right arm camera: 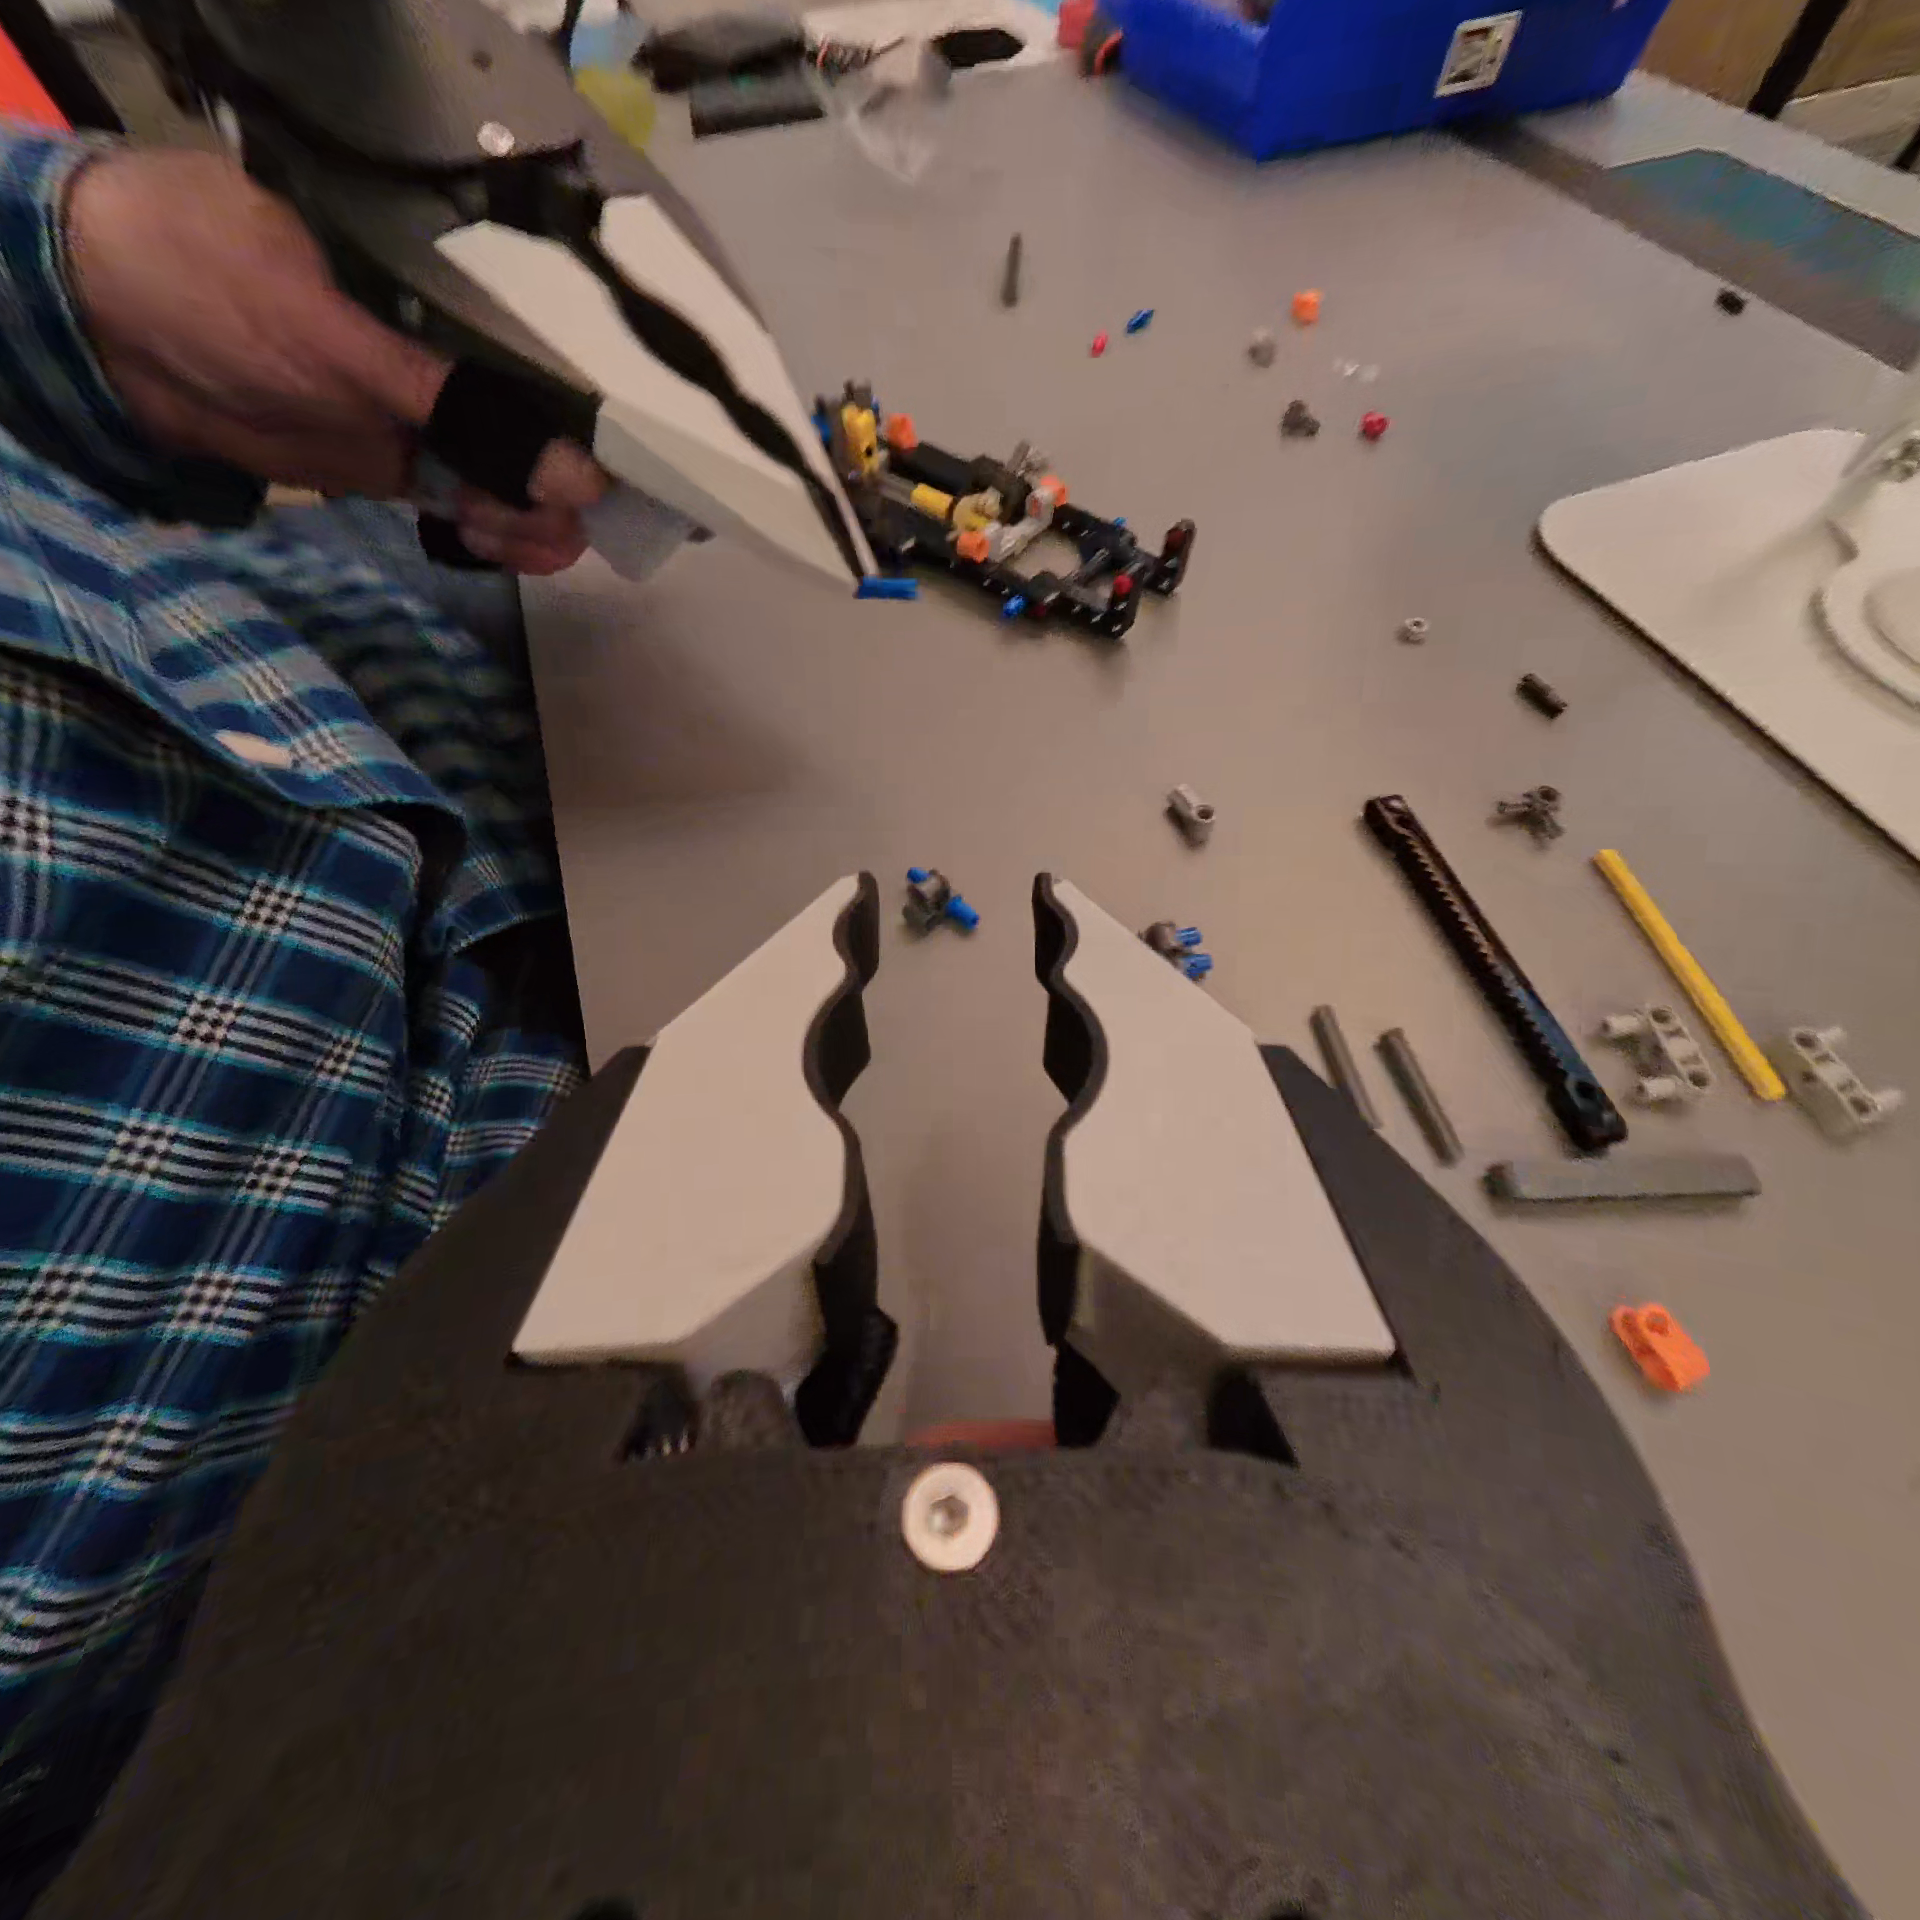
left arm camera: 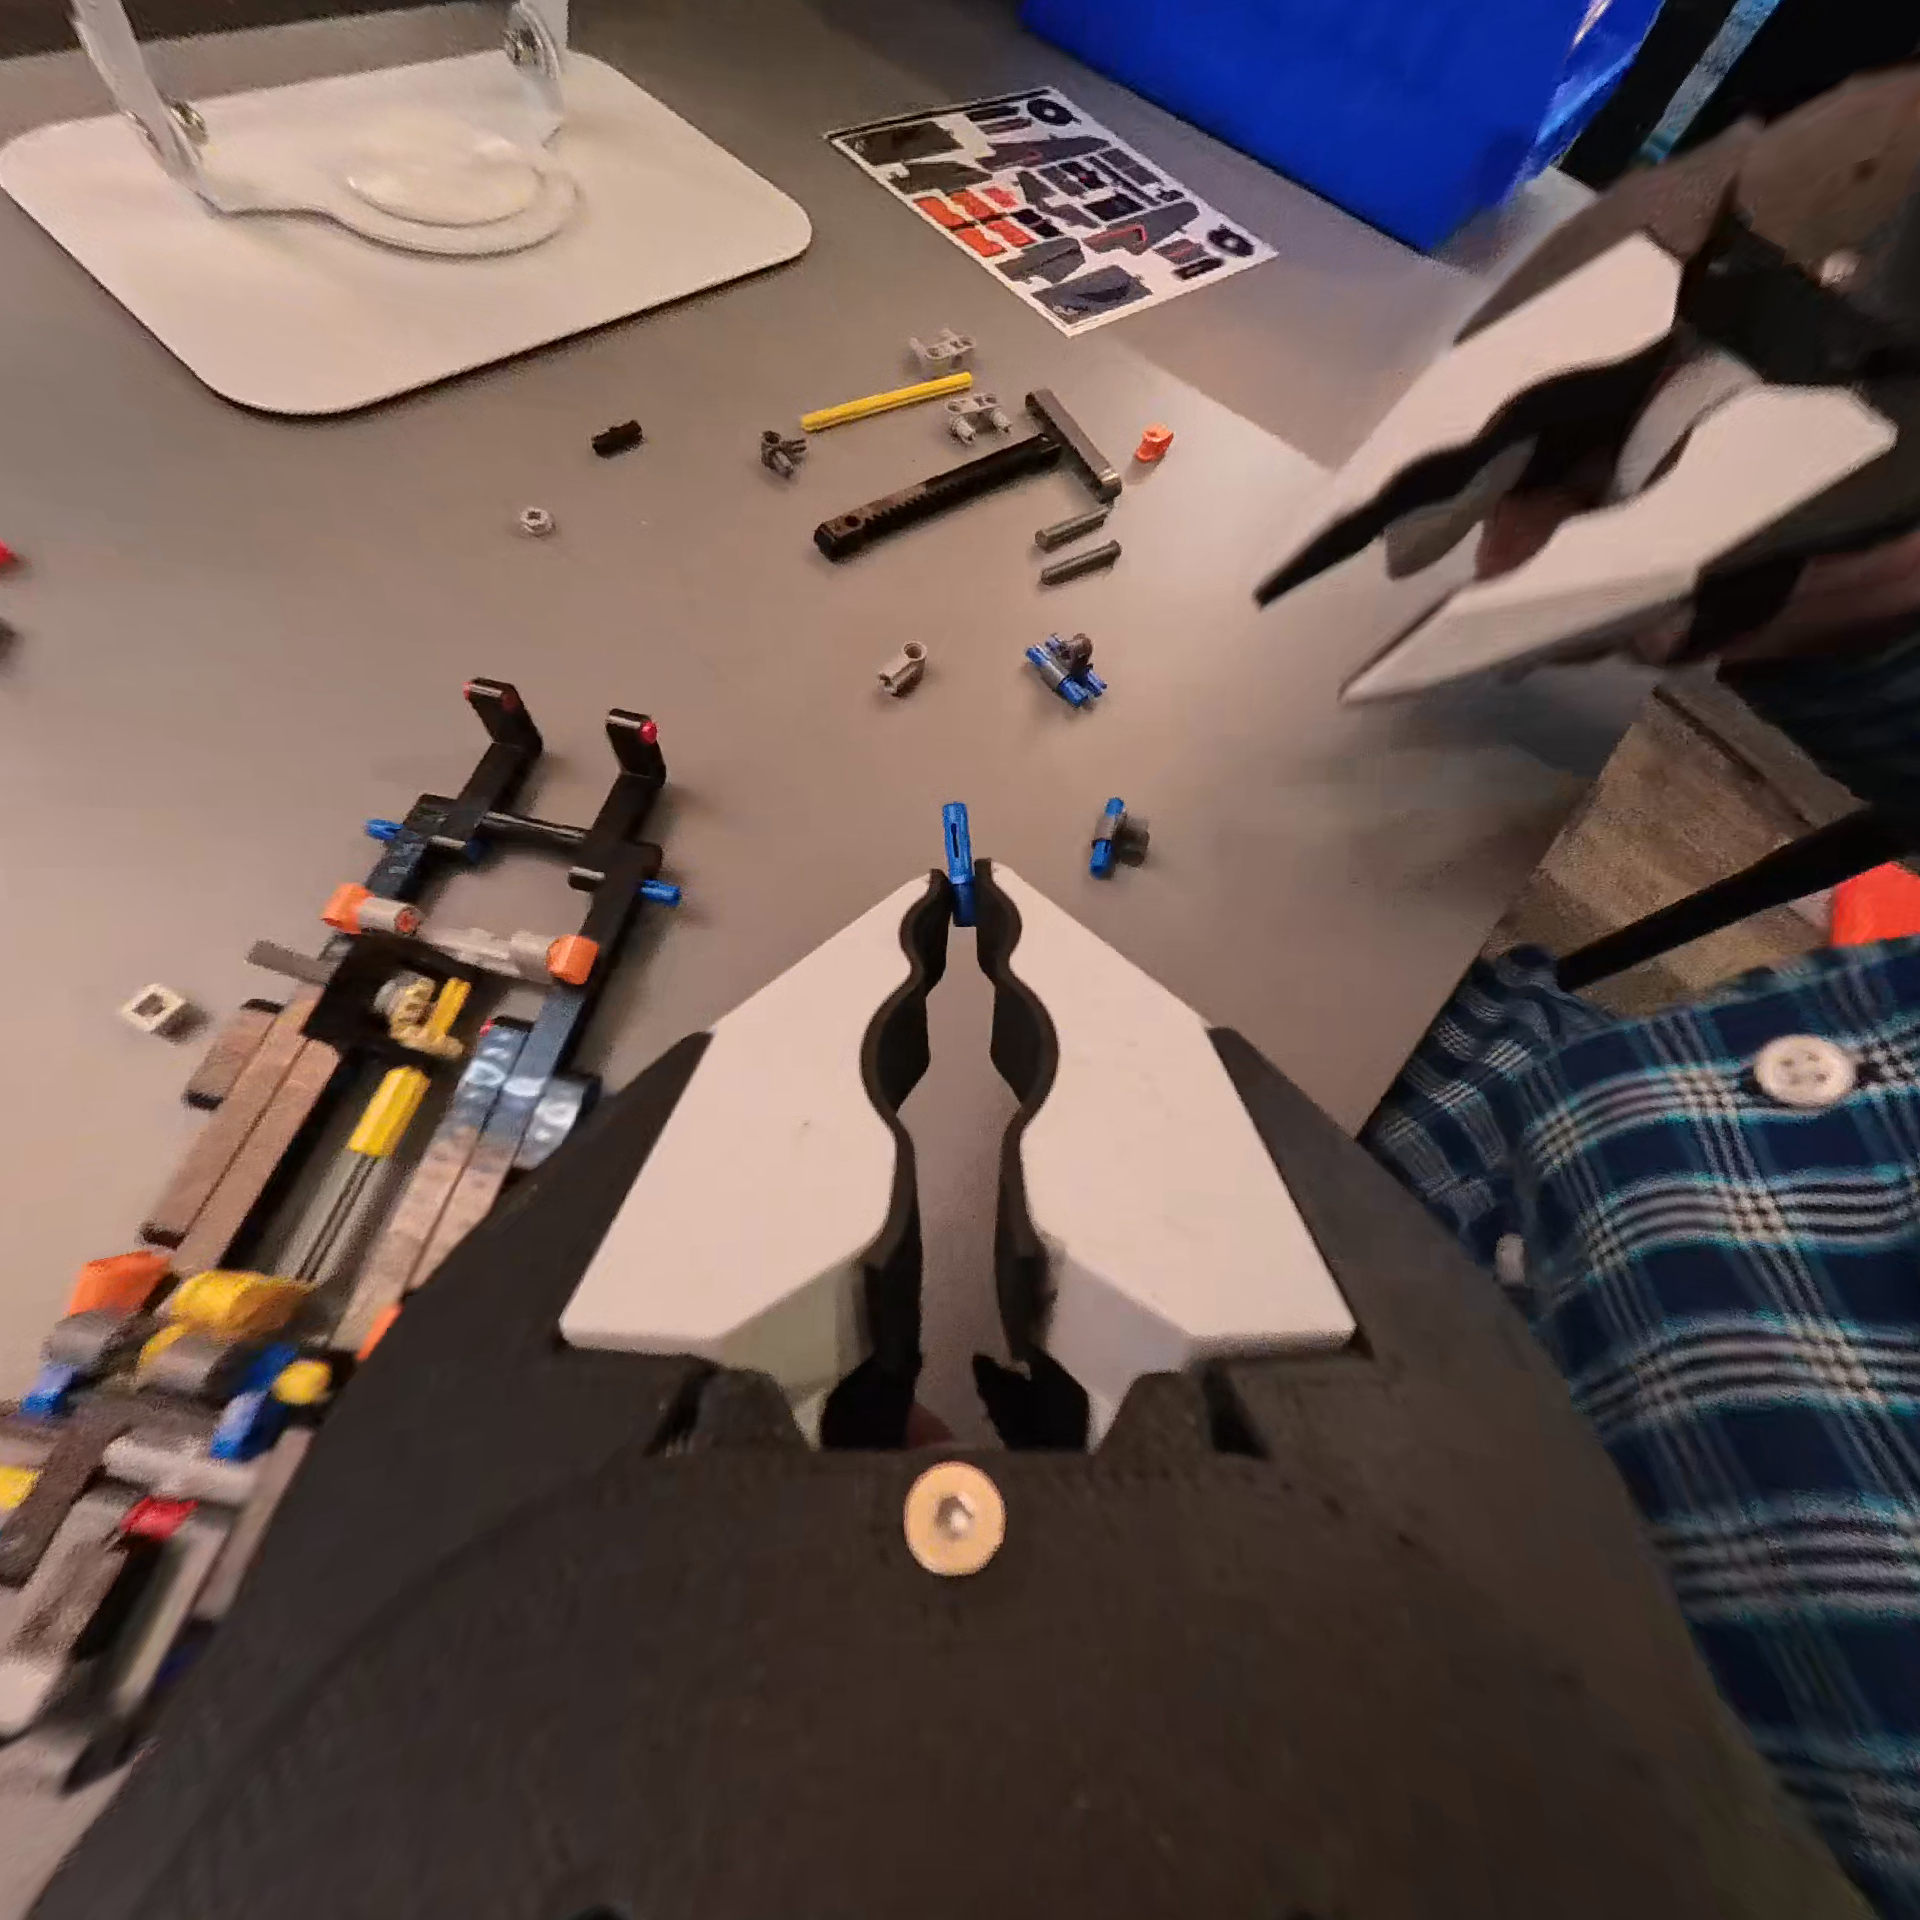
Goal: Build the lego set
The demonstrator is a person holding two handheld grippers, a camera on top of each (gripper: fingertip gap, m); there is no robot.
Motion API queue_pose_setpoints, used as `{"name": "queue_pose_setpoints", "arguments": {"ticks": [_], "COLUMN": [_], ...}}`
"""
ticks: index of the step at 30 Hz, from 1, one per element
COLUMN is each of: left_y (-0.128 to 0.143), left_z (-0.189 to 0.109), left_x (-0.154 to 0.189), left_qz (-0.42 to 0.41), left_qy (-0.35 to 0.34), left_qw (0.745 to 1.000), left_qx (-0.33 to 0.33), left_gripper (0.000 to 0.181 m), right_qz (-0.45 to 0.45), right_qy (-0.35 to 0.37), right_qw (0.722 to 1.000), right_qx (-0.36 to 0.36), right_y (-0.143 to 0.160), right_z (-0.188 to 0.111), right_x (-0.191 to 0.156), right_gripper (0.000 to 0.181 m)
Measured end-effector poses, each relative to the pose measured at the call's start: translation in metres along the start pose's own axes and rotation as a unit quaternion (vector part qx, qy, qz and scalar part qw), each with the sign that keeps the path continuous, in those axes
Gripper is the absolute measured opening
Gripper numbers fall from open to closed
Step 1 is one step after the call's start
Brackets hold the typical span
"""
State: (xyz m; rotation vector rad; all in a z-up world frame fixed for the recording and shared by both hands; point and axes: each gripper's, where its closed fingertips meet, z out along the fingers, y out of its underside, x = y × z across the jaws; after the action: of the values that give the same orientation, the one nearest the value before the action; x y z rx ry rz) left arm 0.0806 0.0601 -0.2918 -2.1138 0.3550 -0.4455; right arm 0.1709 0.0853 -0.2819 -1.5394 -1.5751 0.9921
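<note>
grey tabletop (left arm camera: 727, 644): carries the loose lego parts and the half-built model.
left gripper (left arm camera: 961, 888): jaws narrowed onto a blue pin (left arm camera: 957, 860), which sticks out past the tips toward 12 o'clock, held above the tabletop.
right gripper (right arm camera: 956, 894): jaws wide apart and holding nothing, low over the tabletop.
between its tips: a small grey-and-blue connector (right arm camera: 935, 900) lies on the tabletop; a second one (right arm camera: 1179, 943) sits just beside the right finger at 3 o'clock.
chassis model (left arm camera: 488, 935): black frame with orange, yellow and blue parts, at 9 o'clock of the left gripper.
loose parts: black toothed rack (right arm camera: 1491, 971), yellow axle (right arm camera: 1688, 971) and orange connector (right arm camera: 1659, 1345) at 3 o'clock of the right gripper.
sticker sheet (left arm camera: 1049, 203): at 12 o'clock, near a blue bin (left arm camera: 1320, 94).
</note>
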Motion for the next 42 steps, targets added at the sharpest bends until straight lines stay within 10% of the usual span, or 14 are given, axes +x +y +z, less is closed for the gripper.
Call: {"name": "queue_pose_setpoints", "arguments": {"ticks": [14, 26, 42], "left_y": [-0.041, 0.012, 0.027], "left_z": [0.037, 0.057, 0.049], "left_x": [0.032, 0.006, 0.011], "left_qz": [-0.201, -0.03, -0.038], "left_qy": [0.132, -0.017, 0.019], "left_qw": [0.967, 0.997, 0.993], "left_qx": [0.089, -0.075, -0.113], "left_gripper": [0.003, 0.003, 0.016], "right_qz": [-0.192, -0.162, -0.049], "right_qy": [0.118, 0.106, 0.015], "right_qw": [0.974, 0.98, 0.994], "right_qx": [-0.006, -0.048, -0.098], "right_y": [-0.025, -0.002, 0.016], "right_z": [0.035, 0.038, 0.052], "right_x": [0.005, 0.017, 0.003], "right_gripper": [0.031, 0.03, 0.028]}}
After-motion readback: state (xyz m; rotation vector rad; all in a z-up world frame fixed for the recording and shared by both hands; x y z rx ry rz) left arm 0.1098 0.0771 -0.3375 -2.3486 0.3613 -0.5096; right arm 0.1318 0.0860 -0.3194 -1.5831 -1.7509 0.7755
